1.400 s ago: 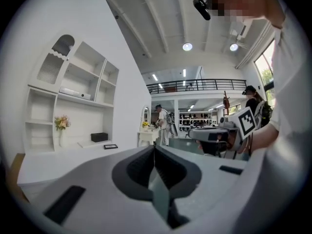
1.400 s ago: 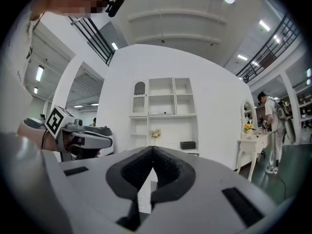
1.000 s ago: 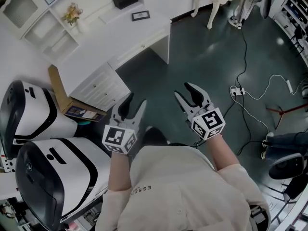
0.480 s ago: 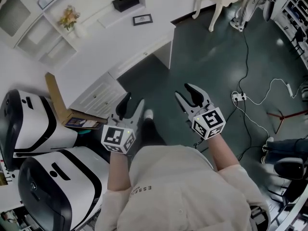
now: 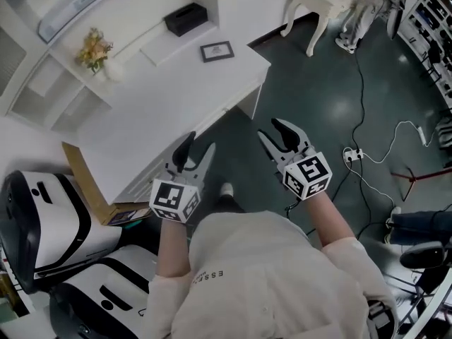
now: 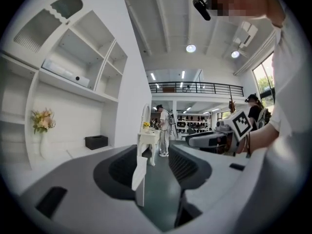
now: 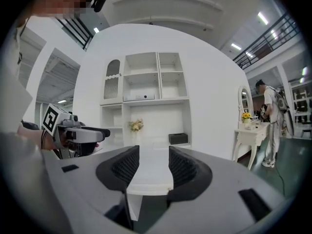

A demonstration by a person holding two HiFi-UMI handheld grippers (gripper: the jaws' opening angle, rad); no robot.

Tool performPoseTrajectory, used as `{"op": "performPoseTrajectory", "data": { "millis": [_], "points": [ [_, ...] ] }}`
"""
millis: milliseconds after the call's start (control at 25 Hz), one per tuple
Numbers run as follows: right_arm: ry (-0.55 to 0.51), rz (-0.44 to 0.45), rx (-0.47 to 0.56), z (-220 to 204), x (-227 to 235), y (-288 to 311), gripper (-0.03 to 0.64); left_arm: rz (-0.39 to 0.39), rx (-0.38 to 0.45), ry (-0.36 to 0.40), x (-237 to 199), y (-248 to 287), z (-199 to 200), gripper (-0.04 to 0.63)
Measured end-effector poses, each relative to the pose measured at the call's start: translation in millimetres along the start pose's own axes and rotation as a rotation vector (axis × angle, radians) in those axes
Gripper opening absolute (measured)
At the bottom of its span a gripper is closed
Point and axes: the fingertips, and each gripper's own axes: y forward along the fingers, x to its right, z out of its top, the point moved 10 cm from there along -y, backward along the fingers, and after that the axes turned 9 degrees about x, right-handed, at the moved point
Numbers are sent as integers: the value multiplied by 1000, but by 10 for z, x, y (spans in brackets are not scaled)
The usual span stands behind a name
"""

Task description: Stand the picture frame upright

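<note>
- Both my grippers are released and hold nothing: the left gripper and right gripper hang near the desk's front edge.
- The picture frame lies flat on the white desk, well apart from my jaws.
- A black box sits beyond it, with flowers further left.
- Nothing looks done yet: I judge that reaching, gripping and standing it up all remain.

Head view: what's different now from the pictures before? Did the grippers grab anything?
The person moved toward the white desk, so it and the picture frame on it look nearer, while the white machines slid toward the bottom left. Nothing was grabbed or let go. The left gripper and right gripper are open and empty as before, and the frame still lies flat.
</note>
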Motion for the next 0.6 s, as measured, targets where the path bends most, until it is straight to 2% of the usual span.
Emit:
{"op": "performPoseTrajectory", "data": {
  "millis": [240,600],
  "points": [
    [30,-49,-3,81,234,917,190,-36,1,-3,-820,495,90,184],
    [62,-46,-82,-96,650,1696,190,-6,-74,-45,-1445,1025,-127,184]
  ]
}}
